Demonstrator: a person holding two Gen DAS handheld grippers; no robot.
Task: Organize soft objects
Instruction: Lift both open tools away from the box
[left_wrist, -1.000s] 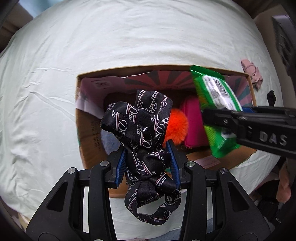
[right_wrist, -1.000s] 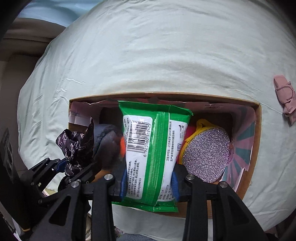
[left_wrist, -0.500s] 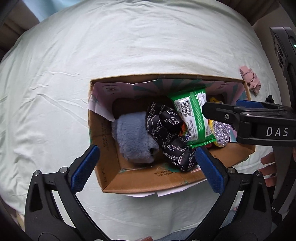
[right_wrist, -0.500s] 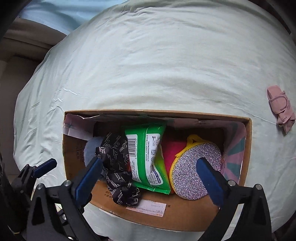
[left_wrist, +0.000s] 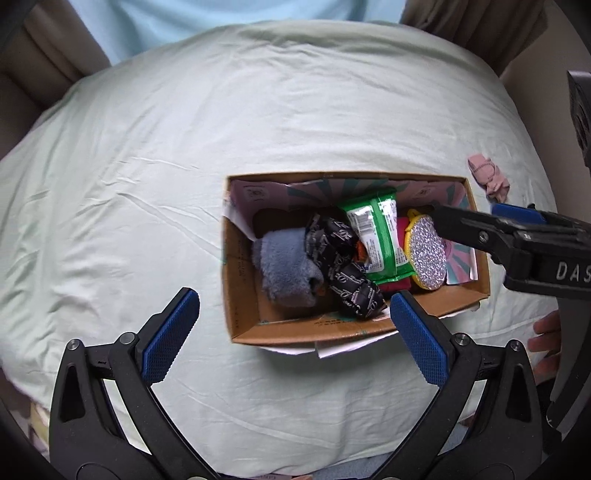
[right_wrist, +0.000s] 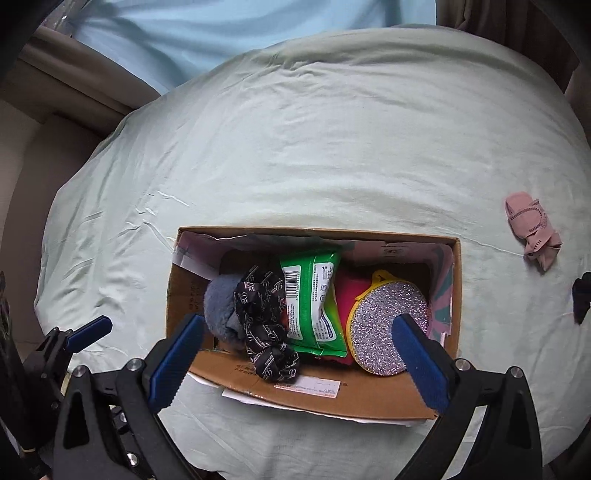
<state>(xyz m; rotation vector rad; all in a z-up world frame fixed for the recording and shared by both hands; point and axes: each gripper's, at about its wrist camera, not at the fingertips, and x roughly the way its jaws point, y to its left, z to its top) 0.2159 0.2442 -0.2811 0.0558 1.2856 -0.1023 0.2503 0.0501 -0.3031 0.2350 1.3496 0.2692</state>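
A cardboard box (left_wrist: 242, 295) (right_wrist: 369, 398) sits on a pale green sheet. Inside lie a grey fluffy item (left_wrist: 284, 266) (right_wrist: 219, 306), a black patterned bow (left_wrist: 343, 266) (right_wrist: 264, 325), a green wipes pack (left_wrist: 376, 236) (right_wrist: 314, 299), a pink-red item (right_wrist: 345, 295) and a glittery round pouch (left_wrist: 426, 251) (right_wrist: 384, 321). My left gripper (left_wrist: 291, 332) is open and empty above the box's near edge. My right gripper (right_wrist: 299, 350) is open and empty above the box; it also shows in the left wrist view (left_wrist: 517, 240). A pink cloth item (left_wrist: 487, 177) (right_wrist: 532, 229) lies on the sheet to the right.
A small dark object (right_wrist: 581, 295) lies at the sheet's right edge. A light blue surface (right_wrist: 221, 40) and beige padded edges (left_wrist: 48, 62) lie beyond the sheet. A hand (left_wrist: 546, 332) shows at the right of the left wrist view.
Both grippers opened: the bow and the wipes pack were let go into the box. Both grippers have since pulled back and up from the box.
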